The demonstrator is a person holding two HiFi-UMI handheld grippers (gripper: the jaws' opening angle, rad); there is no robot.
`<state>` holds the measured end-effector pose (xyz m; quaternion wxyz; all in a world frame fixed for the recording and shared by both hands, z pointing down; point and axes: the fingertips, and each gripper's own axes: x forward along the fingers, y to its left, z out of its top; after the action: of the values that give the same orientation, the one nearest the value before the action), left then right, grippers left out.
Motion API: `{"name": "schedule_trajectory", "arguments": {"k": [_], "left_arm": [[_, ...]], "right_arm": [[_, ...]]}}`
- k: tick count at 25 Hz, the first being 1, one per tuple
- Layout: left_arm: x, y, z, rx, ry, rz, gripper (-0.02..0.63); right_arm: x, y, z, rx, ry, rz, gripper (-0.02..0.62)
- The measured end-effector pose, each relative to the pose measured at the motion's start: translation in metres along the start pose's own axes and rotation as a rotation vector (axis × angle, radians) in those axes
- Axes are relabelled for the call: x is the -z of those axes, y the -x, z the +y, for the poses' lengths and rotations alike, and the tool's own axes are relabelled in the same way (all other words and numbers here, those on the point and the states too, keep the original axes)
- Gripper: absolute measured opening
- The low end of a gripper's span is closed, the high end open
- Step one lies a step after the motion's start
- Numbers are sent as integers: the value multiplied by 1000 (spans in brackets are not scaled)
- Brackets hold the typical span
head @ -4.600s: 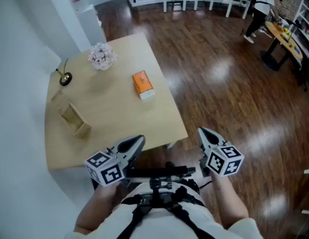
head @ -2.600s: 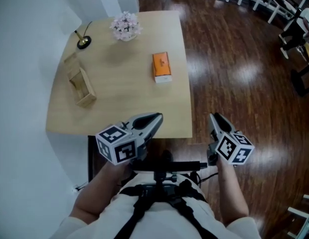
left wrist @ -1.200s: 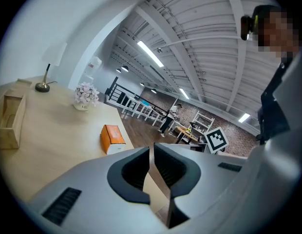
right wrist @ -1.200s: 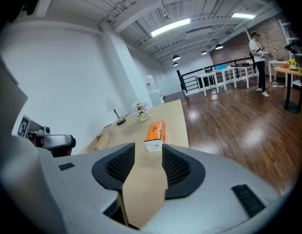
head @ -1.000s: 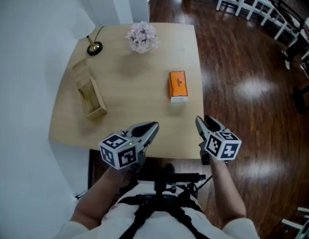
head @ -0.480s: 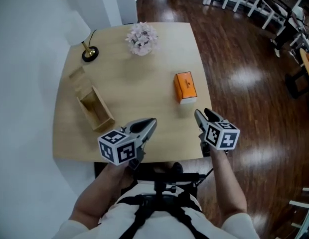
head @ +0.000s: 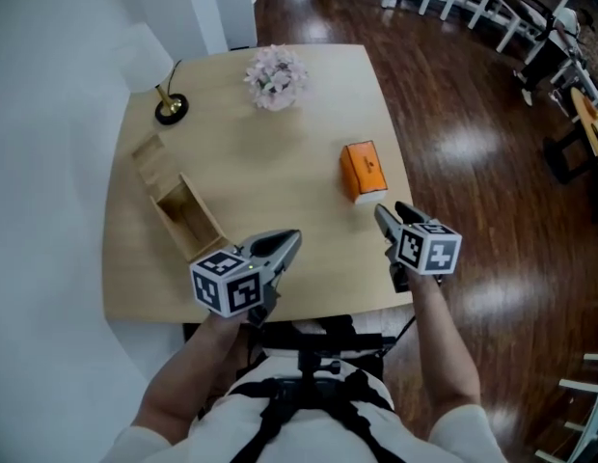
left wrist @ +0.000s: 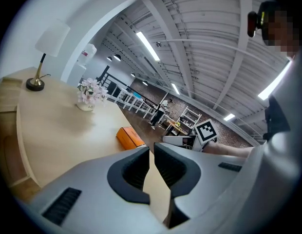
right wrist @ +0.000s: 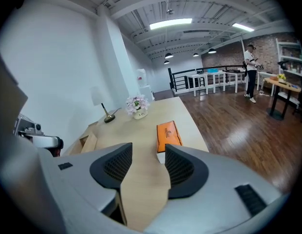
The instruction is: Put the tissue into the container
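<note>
An orange tissue box [head: 362,170] lies on the right side of the wooden table [head: 270,162]; it also shows as the tissue box [right wrist: 168,134] straight ahead in the right gripper view. The open wooden container [head: 207,222] sits at the table's left. My right gripper [head: 381,212] hovers just short of the box's near end, its jaws opening with nothing between them [right wrist: 147,152]. My left gripper [head: 291,237] hangs over the table's front edge near the container, jaws shut and holding nothing [left wrist: 152,147].
A vase of pale flowers [head: 274,75] and a lamp base [head: 170,107] stand at the table's far side. A white wall borders the left. Dark wood floor lies to the right, with white furniture and a person far off [right wrist: 249,72].
The right gripper has moved forward to the tissue box's near end and its jaws have spread. The view has shifted closer over the table; the left gripper has barely moved.
</note>
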<state>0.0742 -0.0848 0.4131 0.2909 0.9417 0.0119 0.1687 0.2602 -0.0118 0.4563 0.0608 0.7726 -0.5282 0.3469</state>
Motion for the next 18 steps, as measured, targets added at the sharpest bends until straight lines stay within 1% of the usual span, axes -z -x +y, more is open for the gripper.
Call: {"name": "schedule_trajectory", "arguments": {"k": [6,11,12,18], "left_arm": [[-2,-15,15,-51,19,-14,20],[-10,-32,20,-80,45,-34,20],[-10,-37,21,-84,48,-36,20],[-9,-60,27,-115,70,-16,34]], "right_arm": [[-6,-32,-15,-14,53,47,235],[-14,-60,-34,-9,77,87,270],[-15,-68,-38,-3,82,93,293],[-11,-113,-57,19,119,174,361]]}}
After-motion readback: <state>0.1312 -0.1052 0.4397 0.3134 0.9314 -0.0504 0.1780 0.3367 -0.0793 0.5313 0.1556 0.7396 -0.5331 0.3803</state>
